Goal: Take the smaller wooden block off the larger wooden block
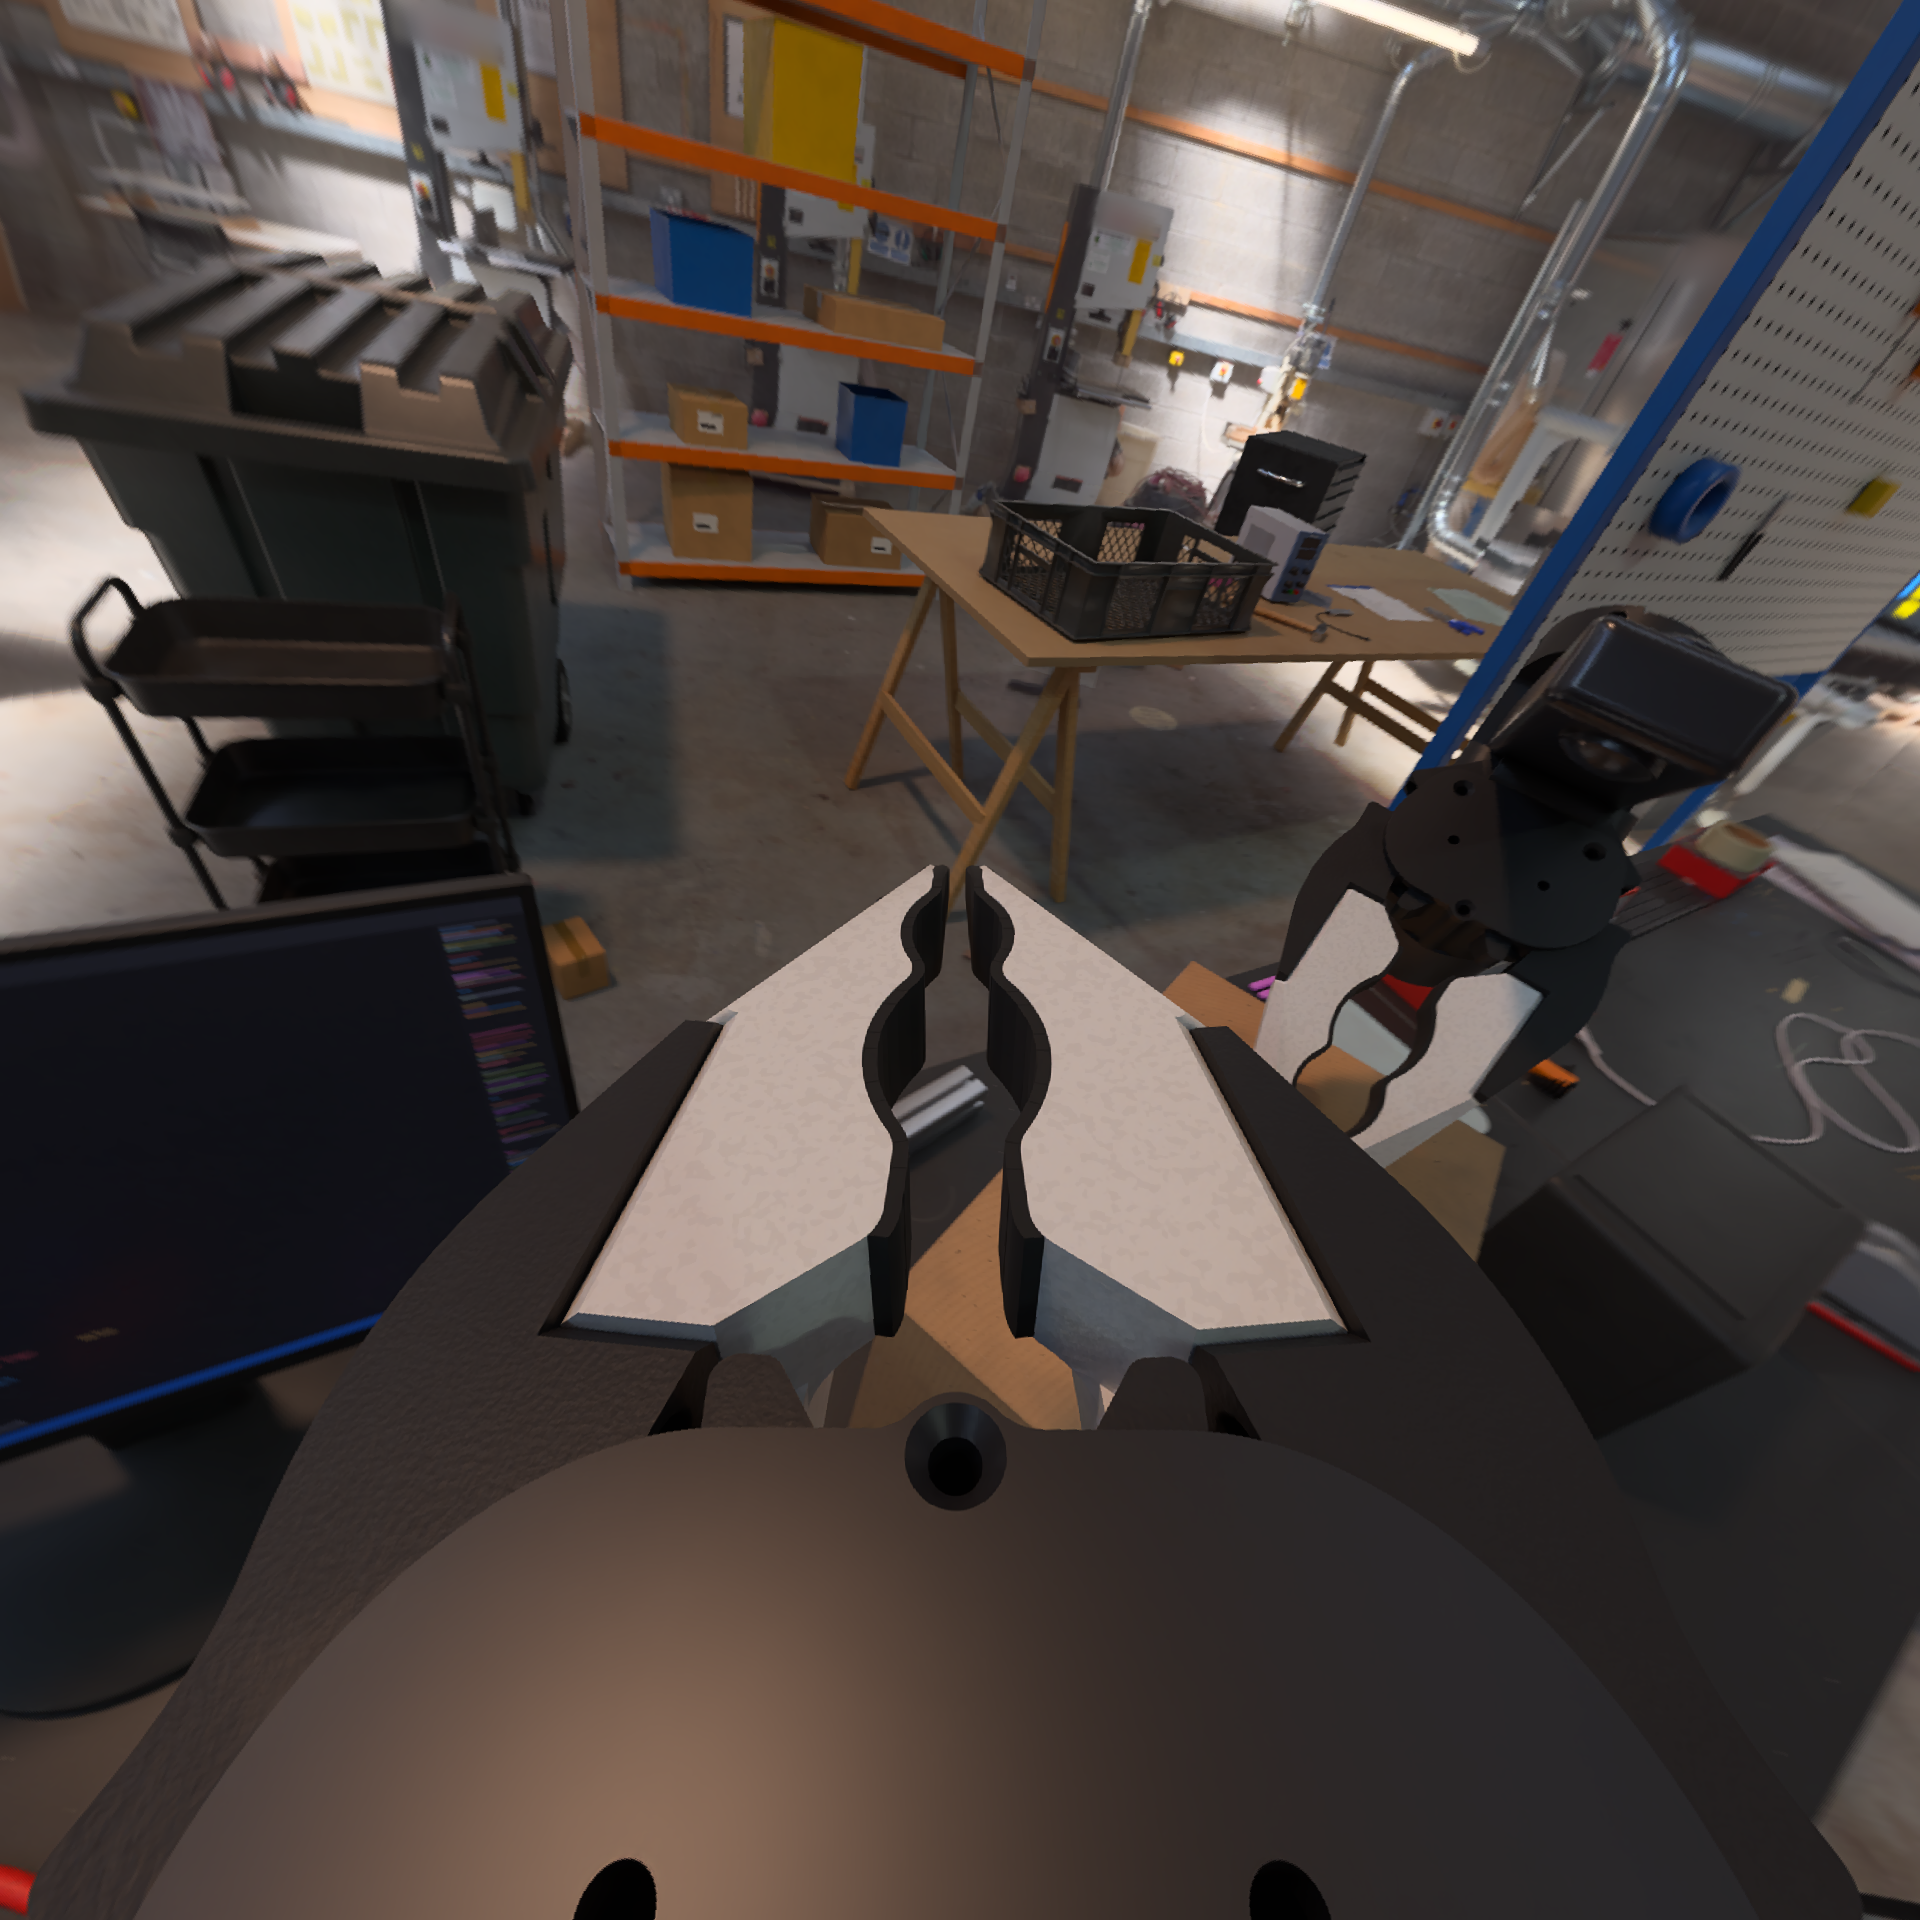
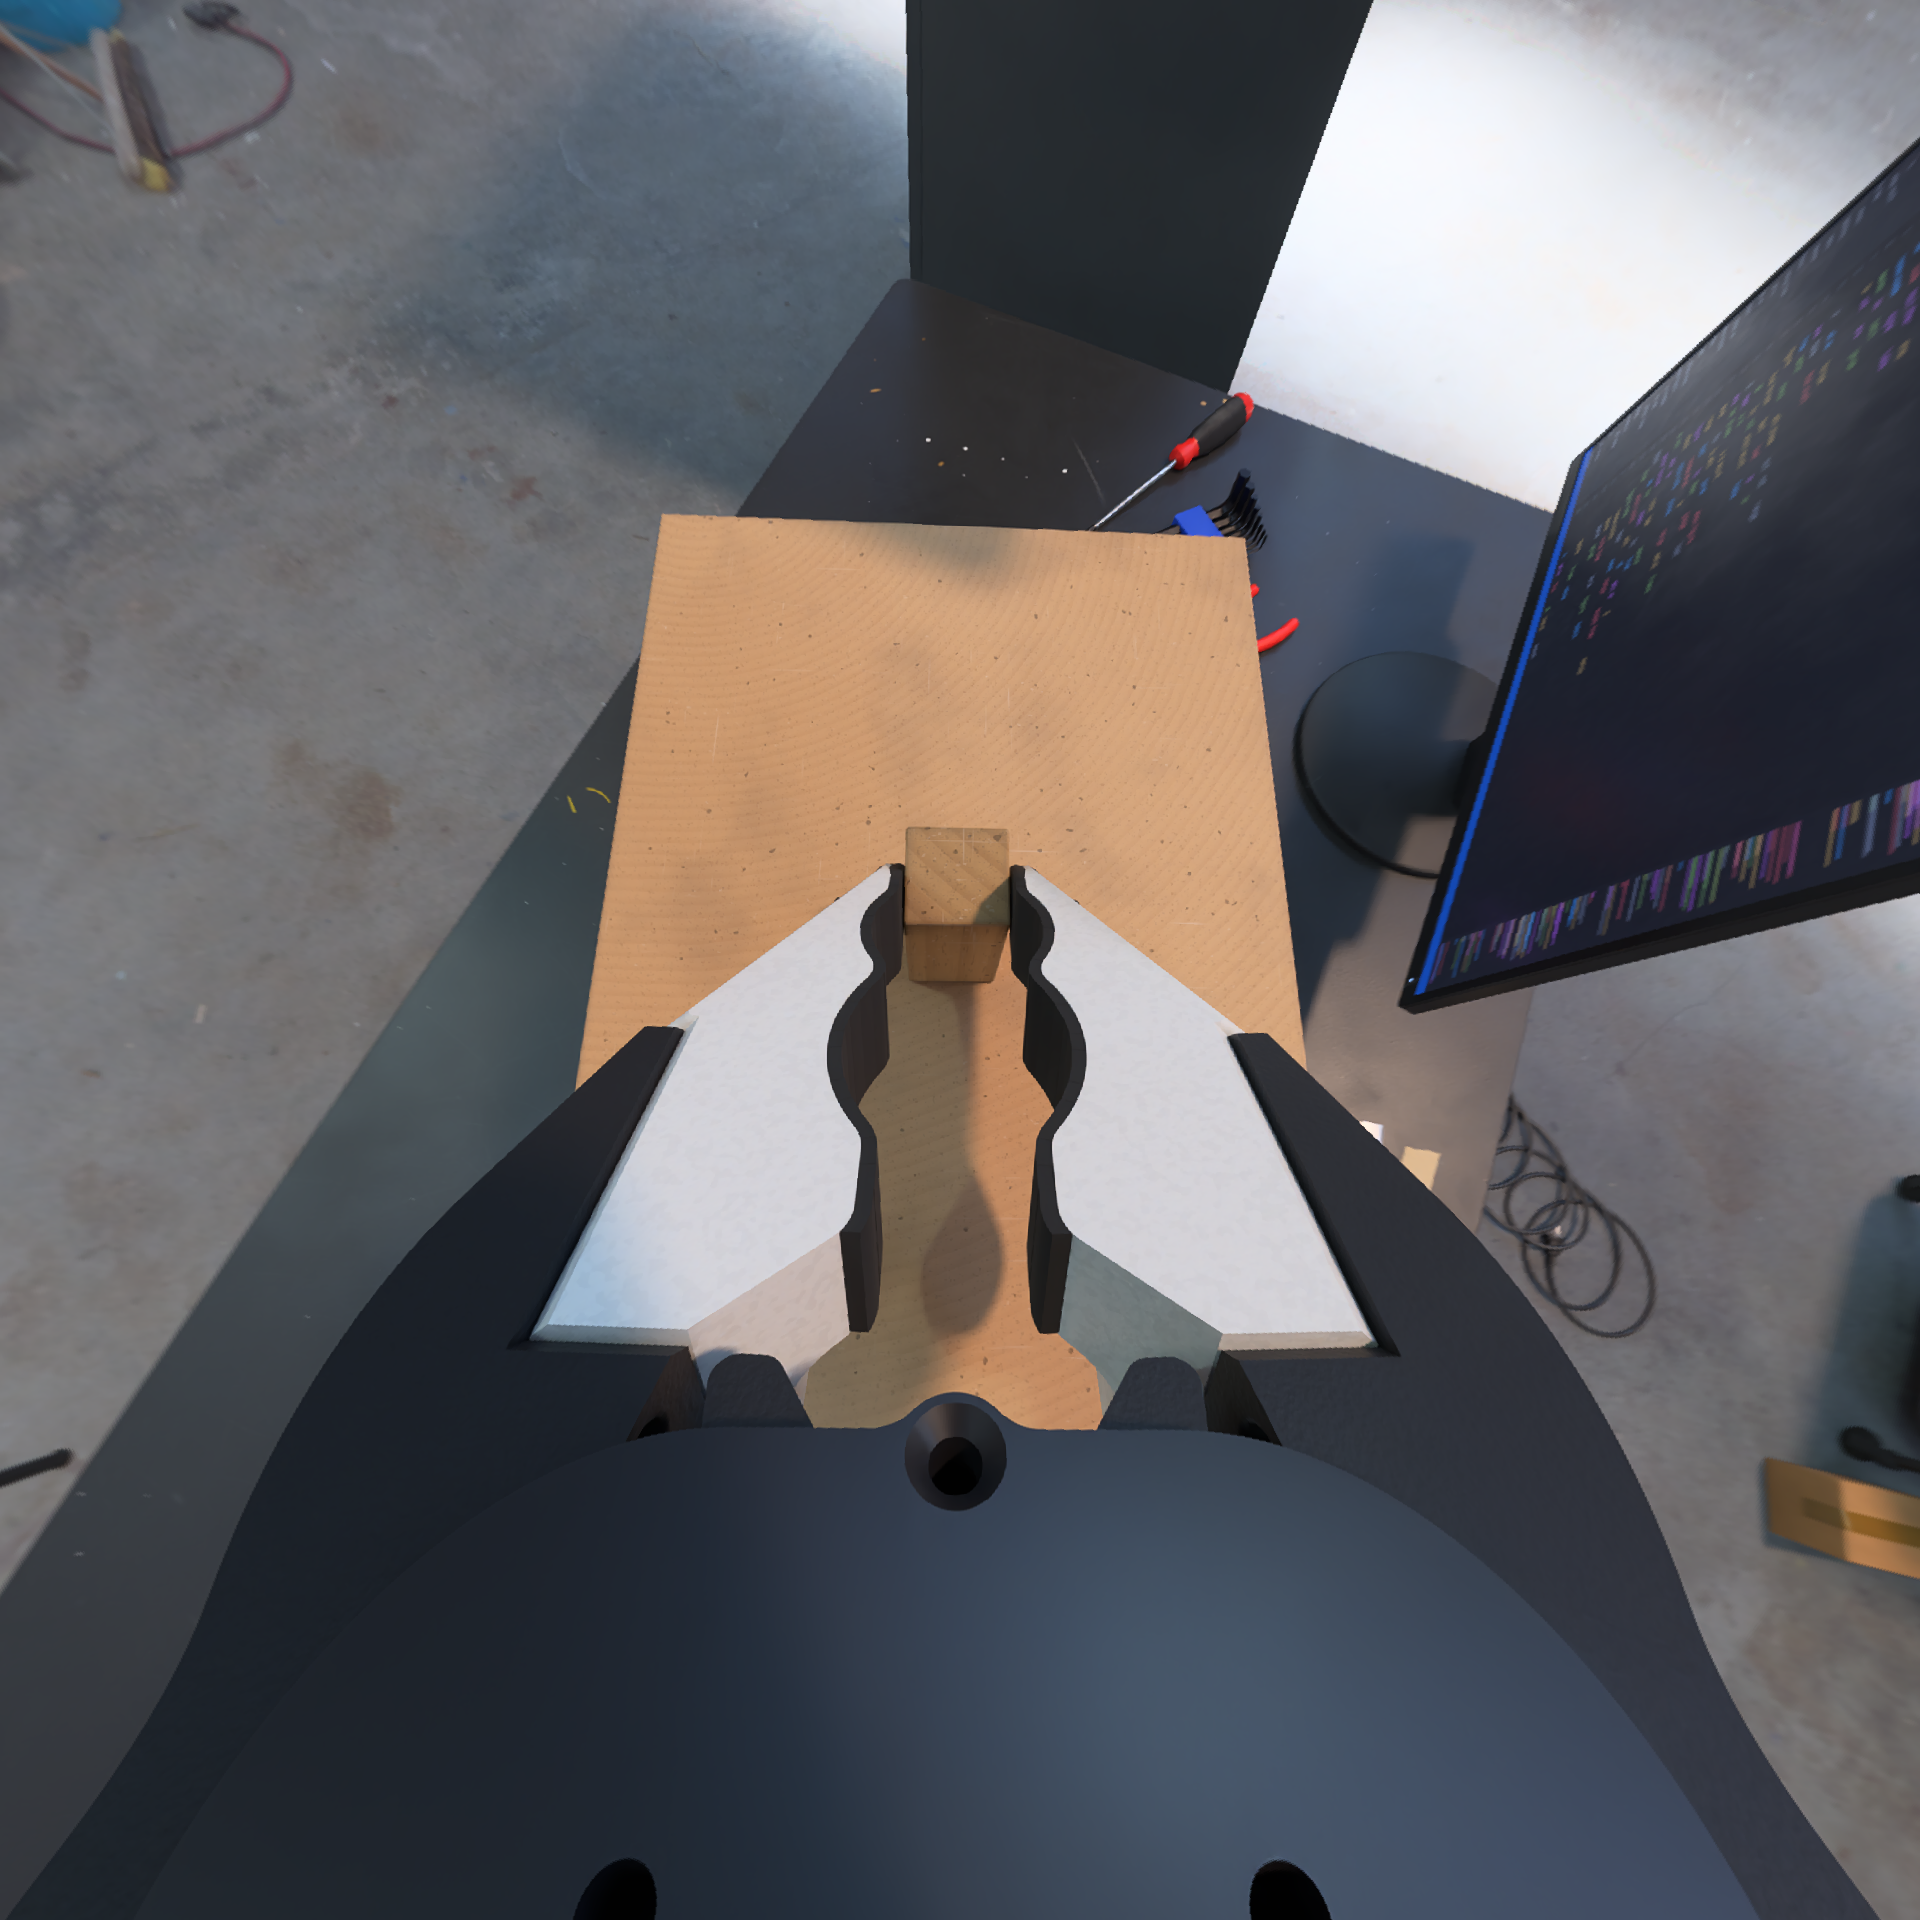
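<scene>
The smaller wooden block [image 2: 956, 883] is a small tan cube between the fingertips of my right gripper [image 2: 956, 894], which is shut on its two sides. It is over the larger wooden block [image 2: 935, 675], a wide flat tan slab on the dark table. I cannot tell whether the cube touches the slab or hangs just above it. My left gripper [image 1: 957, 883] is shut and empty, held above the near edge of the slab [image 1: 966, 1288]. In the left wrist view the right gripper [image 1: 1351, 1101] points down at the right; the cube is hidden there.
A monitor [image 2: 1714, 623] stands to the slab's right and also shows in the left wrist view [image 1: 260, 1143]. A red-handled screwdriver [image 2: 1195, 457], a hex key set [image 2: 1226, 514] and red pliers [image 2: 1278, 632] lie beyond the slab. A tall dark box [image 2: 1122, 156] stands behind.
</scene>
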